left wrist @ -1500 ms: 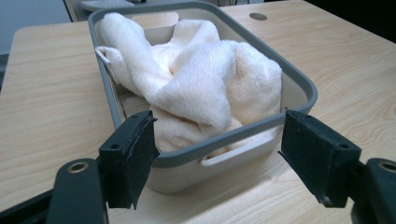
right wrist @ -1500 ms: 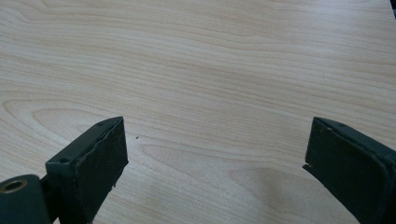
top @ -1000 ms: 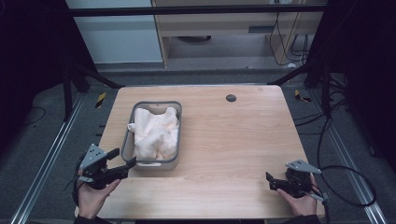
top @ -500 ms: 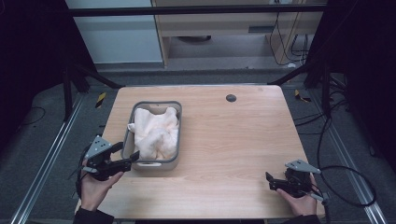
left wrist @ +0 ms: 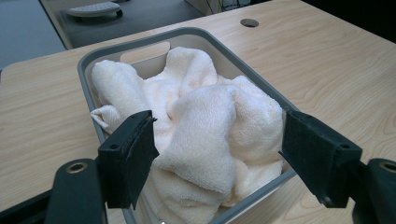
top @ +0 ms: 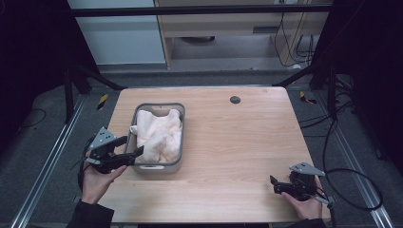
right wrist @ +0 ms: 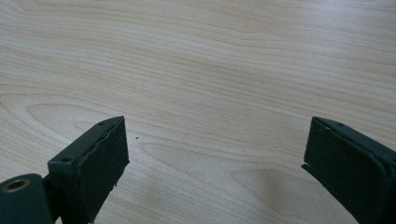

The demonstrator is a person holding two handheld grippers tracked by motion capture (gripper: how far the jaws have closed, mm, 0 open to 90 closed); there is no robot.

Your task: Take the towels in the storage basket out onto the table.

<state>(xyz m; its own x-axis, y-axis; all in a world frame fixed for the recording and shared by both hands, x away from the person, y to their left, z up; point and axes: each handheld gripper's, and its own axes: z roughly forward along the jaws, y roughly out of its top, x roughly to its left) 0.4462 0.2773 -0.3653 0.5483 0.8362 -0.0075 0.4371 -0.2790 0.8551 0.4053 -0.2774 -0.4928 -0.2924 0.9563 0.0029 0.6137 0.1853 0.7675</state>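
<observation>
The cream towel (top: 159, 135) lay crumpled in the grey tub (top: 181, 114), which stood on the left half of the counter (top: 247, 142); it filled the tub and rose a little over the rim. The left tongs (top: 134, 145) were spread wide and hung at the tub's near corner, one jaw over the rim and the other outside its left wall. In the left gripper view the jaws framed the nearest fold of the towel (left wrist: 205, 135) without touching it. The right tongs (top: 273, 185) were also spread, low over bare wood near the counter's front right corner, well apart from the tub. Judged from this, the work had barely begun: the towel was not yet gripped, and both the grasp and lifting it out remained to be done
</observation>
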